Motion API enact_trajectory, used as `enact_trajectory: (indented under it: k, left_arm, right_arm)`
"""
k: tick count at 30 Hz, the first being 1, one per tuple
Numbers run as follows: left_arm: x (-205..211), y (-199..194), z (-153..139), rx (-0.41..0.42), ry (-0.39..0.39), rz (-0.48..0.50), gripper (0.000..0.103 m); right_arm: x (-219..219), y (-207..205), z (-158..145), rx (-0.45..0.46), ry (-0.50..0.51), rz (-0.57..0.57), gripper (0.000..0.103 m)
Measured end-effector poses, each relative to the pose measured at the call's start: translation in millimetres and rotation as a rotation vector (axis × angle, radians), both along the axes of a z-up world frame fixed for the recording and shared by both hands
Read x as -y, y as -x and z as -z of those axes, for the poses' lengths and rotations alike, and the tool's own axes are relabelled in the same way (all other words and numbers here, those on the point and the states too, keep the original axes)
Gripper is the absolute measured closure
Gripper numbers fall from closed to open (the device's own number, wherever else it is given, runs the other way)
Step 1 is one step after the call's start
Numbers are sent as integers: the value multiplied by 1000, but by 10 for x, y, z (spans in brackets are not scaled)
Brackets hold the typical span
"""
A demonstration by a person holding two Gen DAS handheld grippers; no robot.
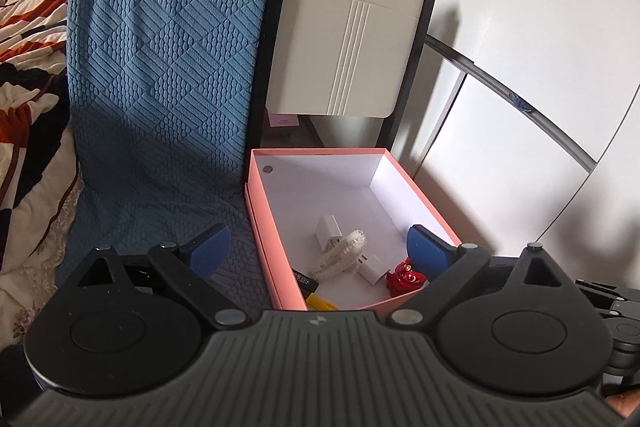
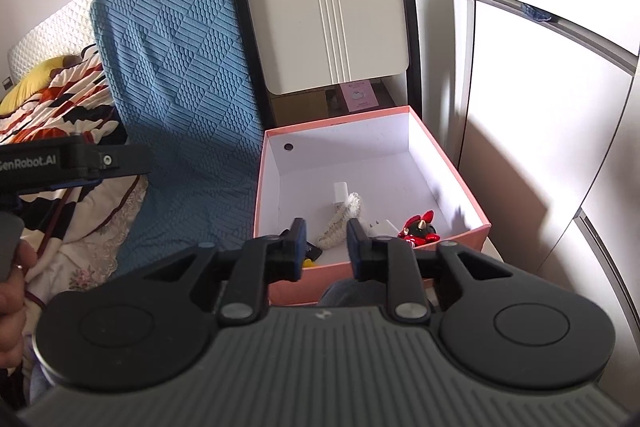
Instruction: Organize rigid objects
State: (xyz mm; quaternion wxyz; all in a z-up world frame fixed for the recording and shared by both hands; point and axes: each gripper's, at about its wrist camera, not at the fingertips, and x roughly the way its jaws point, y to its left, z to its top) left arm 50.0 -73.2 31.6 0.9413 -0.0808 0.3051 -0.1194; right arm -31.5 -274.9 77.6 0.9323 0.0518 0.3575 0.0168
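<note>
Two views show one open pink cardboard box with a white interior (image 1: pixel 280 251), standing beside a blue textured cushion.

Left wrist view: the left gripper (image 1: pixel 320 247) is spread wide and holds nothing. One blue pad hangs over the blue textured cushion (image 1: pixel 160 67), the other over the box's near right corner. On the box floor, toward the near end, lie a white plug-in charger block (image 1: pixel 327 229), a fluffy white bristled brush (image 1: pixel 340 253), a second white charger with prongs (image 1: pixel 373 270), a small red figurine (image 1: pixel 404 277), a dark flat item with lettering (image 1: pixel 306 279) and a yellow item (image 1: pixel 322 303); the last two are partly cut off by the near wall. The far half of the floor is bare. A beige chair back with a slot handle (image 1: pixel 348 39) stands behind the box.

Right wrist view: the right gripper (image 2: pixel 323 239) hovers at the box's near wall (image 2: pixel 304 291) with fingers parted by a narrow gap, nothing between them. The brush (image 2: pixel 340 223) lies straight ahead of the gap, the red figurine (image 2: pixel 418 229) to its right, one charger (image 2: pixel 340 193) beyond. The left gripper's body (image 2: pixel 72 159) enters from the left edge.

Judged step: the collected objects already rest in the box and neither gripper carries anything, so this looks like a pause between placements. No loose object outside the box is visible in either view. The next move likely calls for finding a remaining item, or for lowering a gripper into the box to straighten its contents.
</note>
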Motion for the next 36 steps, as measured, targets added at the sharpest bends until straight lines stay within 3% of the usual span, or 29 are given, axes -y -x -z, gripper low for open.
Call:
enact_trajectory:
  k: [1,2,4,5,10,13,20,36]
  left_arm:
    - [-8,9,7,-3,3,-2,6]
    - [-11,9,14,-7,5,0,6]
    - [-21,36,21,0,-2,-2,6]
    - [-18,49,25,3,-11,-12,6]
    - [-21,65,98,-36,0,10,6]
    - [-33,109,93,-7,-32,-13,6]
    - [-47,125,194,-33,-35,-20,6]
    - [29,123,149,-7,-54,-15,6]
  right_arm:
    - [5,6,6,1,8,6,52]
    - [3,15,6,6,20,10,45]
    - [4,29,-12,12,37,3,17]
    - [11,36,-29,17,35,-2,15]
    - [57,68,-72,16,44,2,15]
    - [103,92,-14,3,25,33,15]
    - [109,159,134,-30,19,27,15]
    - [97,62,67,-15,38,41,15]
